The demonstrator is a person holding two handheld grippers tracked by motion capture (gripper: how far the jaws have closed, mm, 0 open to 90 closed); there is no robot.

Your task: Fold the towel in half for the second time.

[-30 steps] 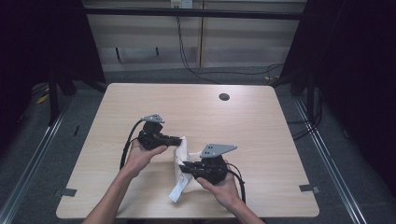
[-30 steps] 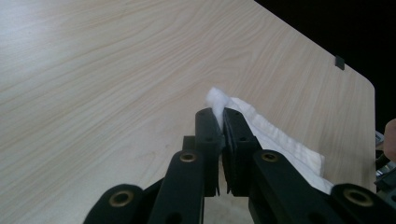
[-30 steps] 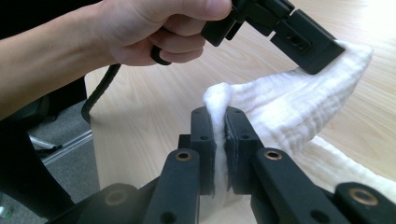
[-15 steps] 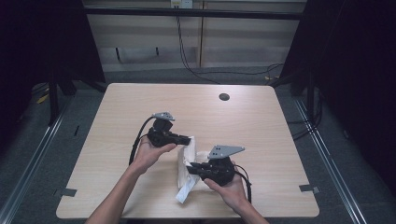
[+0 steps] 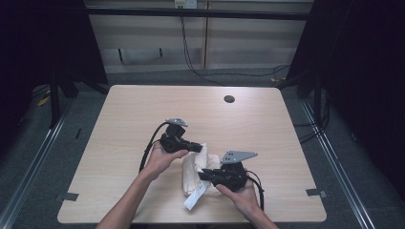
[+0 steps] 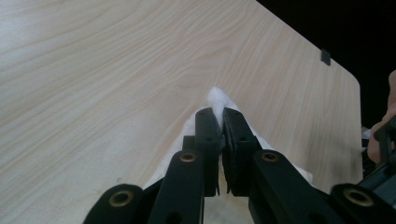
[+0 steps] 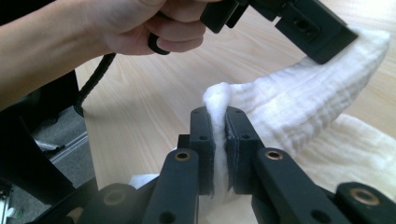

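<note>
A white cloth [image 5: 193, 174] lies bunched near the table's front middle in the high view, stretched between both grippers. My left gripper [image 5: 199, 148] pinches its far corner; in the left gripper view the jaws [image 6: 221, 128] are shut on the cloth [image 6: 215, 97], whose tip sticks out past them. My right gripper [image 5: 202, 173] grips the cloth's near edge; in the right gripper view its jaws [image 7: 219, 126] are shut on a fold of the cloth [image 7: 299, 107], which runs up to the other gripper [image 7: 308, 30].
The light wooden table [image 5: 133, 119] has a round dark hole [image 5: 229, 99] near its far right. Dark floor, rails and cables surround it. A tape mark [image 5: 316, 192] sits at the front right edge.
Both hands have shifted right and slightly toward the front edge, carrying the cloth with them. The grips have stayed shut on the cloth.
</note>
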